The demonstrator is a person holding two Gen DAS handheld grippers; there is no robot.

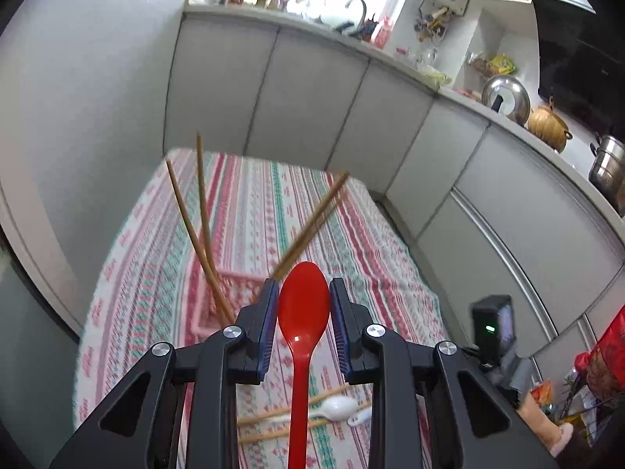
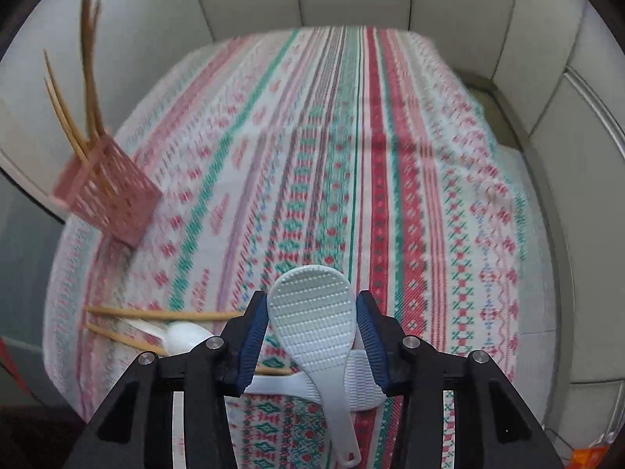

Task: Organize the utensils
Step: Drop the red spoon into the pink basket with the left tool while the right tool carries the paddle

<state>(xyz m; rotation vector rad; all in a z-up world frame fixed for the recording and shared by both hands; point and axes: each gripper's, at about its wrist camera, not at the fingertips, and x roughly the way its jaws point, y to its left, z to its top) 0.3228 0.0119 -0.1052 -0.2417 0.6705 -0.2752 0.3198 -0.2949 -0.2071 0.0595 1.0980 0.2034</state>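
Left wrist view: left tool [image 1: 304,312] clamps the red spoon [image 1: 304,305], bowl forward for the pink basket [image 1: 230,301] at 11 o'clock; right tool [image 2: 312,328] likewise grips the white rice paddle [image 2: 312,312].

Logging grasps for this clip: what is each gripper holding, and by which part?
Left gripper clamps the red spoon by its bowl. Right gripper clamps a white rice paddle by its blade.
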